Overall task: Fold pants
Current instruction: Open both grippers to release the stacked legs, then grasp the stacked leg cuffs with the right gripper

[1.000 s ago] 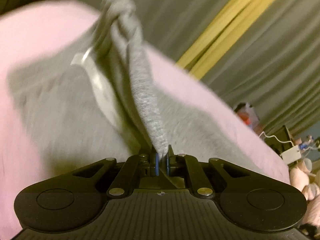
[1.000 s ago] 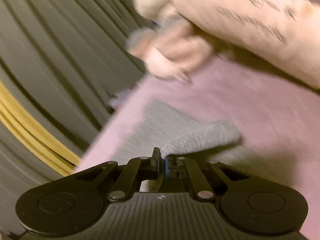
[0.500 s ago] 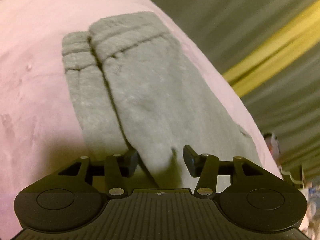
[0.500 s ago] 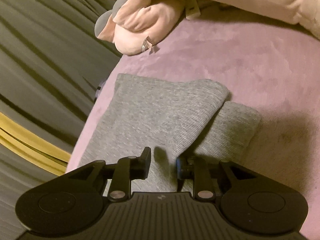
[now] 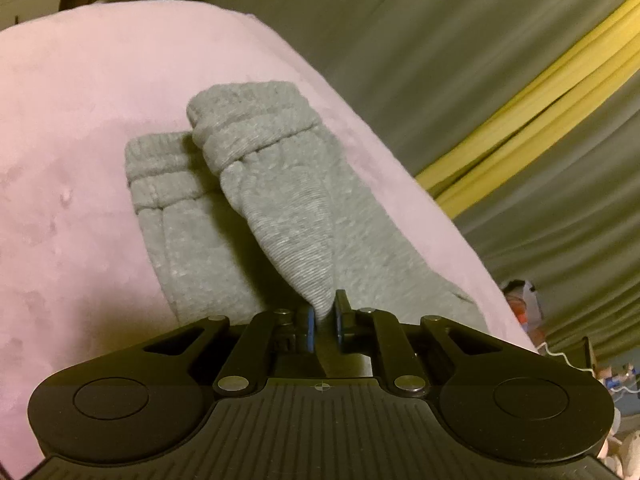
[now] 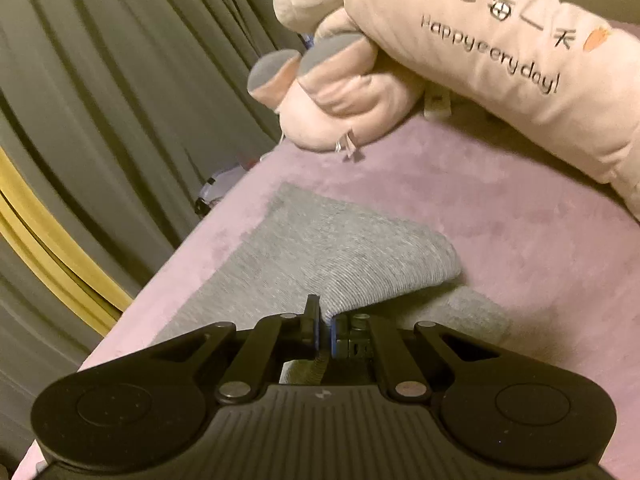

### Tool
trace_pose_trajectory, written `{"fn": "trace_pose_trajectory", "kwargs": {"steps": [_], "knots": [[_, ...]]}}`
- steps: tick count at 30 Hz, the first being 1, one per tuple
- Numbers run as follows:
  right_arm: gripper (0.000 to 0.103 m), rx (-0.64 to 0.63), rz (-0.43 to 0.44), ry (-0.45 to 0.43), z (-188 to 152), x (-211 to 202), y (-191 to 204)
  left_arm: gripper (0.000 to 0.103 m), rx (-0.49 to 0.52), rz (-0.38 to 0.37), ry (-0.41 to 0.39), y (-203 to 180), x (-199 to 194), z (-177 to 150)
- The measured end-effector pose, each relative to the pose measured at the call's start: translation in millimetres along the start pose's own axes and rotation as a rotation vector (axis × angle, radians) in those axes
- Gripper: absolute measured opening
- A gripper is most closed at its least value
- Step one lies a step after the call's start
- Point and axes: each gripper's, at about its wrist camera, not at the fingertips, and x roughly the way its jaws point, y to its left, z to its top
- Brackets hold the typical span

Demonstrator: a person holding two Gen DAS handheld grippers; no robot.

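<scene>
On the pink velvety bed cover, the soft grey ribbed-knit pants lie near its curtain-side edge. Your left gripper and right gripper each pinch a fabric fold. Expect limp, light cloth; grip the doubled edges.

Left gripper: jaws pinched together on a ridge of grey fabric, lifting it into a peak right at the fingertips.
Pants: grey knit, lying lengthwise away from the gripper on the pink cover, two legs side by side.
Cuffs: ribbed ends at the far side; the right leg's cuff sits raised and overlaps the edge of the left one.
Pink cover: soft, suede-like surface under the pants, rounded edge falling off to the right.
Curtain: grey-green folds behind, with a yellow band running diagonally.
Far right corner: small clutter and a white cable, too small to make out.
</scene>
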Motion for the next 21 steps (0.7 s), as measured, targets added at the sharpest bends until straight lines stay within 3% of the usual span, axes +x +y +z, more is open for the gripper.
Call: {"fn": "trace_pose_trajectory", "kwargs": {"steps": [11, 13, 15, 17, 20, 21], "knots": [[0.005, 0.000, -0.049, 0.046, -11, 3, -22, 0.012, -0.033, 0.051, 0.056, 9, 12, -9], [0.008, -0.019, -0.055, 0.048, -12, 6, -25, 0.019, -0.014, 0.093, 0.055, 5, 13, -10], [0.019, -0.042, -0.151, 0.029, -9, 2, -30, 0.029, 0.038, 0.172, 0.017, -2, 6, -10], [0.026, -0.021, -0.192, -0.009, -4, -8, -42, 0.033, 0.113, 0.239, -0.046, -10, -7, -11], [0.026, 0.054, -0.142, -0.024, 4, -21, -61, 0.047, 0.252, 0.280, -0.146, -35, -24, -14], [0.026, 0.088, -0.110, -0.028, 5, -24, -66, 0.058, 0.284, 0.270, -0.164, -45, -26, -16]]}}
